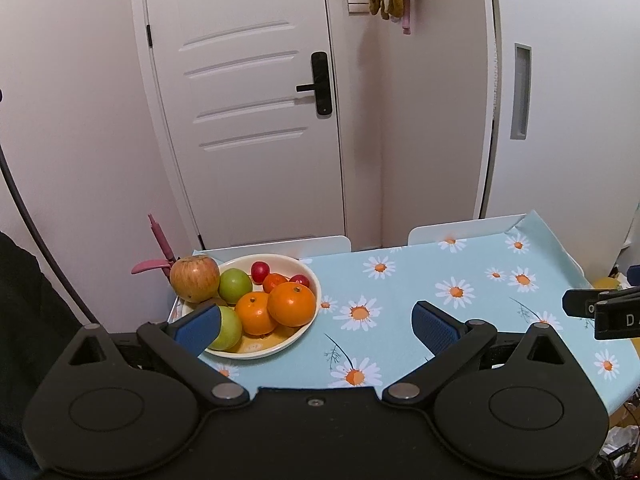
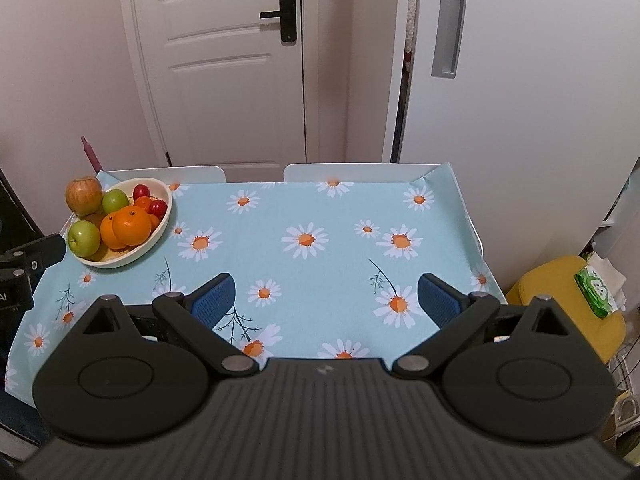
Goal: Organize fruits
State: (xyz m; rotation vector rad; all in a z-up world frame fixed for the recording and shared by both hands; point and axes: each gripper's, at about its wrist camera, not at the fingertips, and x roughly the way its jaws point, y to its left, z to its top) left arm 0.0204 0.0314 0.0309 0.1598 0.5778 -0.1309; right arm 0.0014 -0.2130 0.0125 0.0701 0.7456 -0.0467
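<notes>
At the far left corner of the surface (image 2: 320, 216), the bowl (image 2: 160, 224) already holds all the fruit: red apple (image 2: 84, 196), two green apples, oranges (image 2: 132, 224) and small red fruits. So I keep my left gripper (image 1: 316, 320) and right gripper (image 2: 326, 298) back, fingers spread wide and empty. My left pad (image 1: 198, 328) hides part of the near green apple (image 1: 230, 328); whatever lies beneath the pile I cannot see.

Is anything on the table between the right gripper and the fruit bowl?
Nothing visible. Only bare daisy tablecloth lies between the open right gripper and the fruit bowl at the table's far left corner.
</notes>
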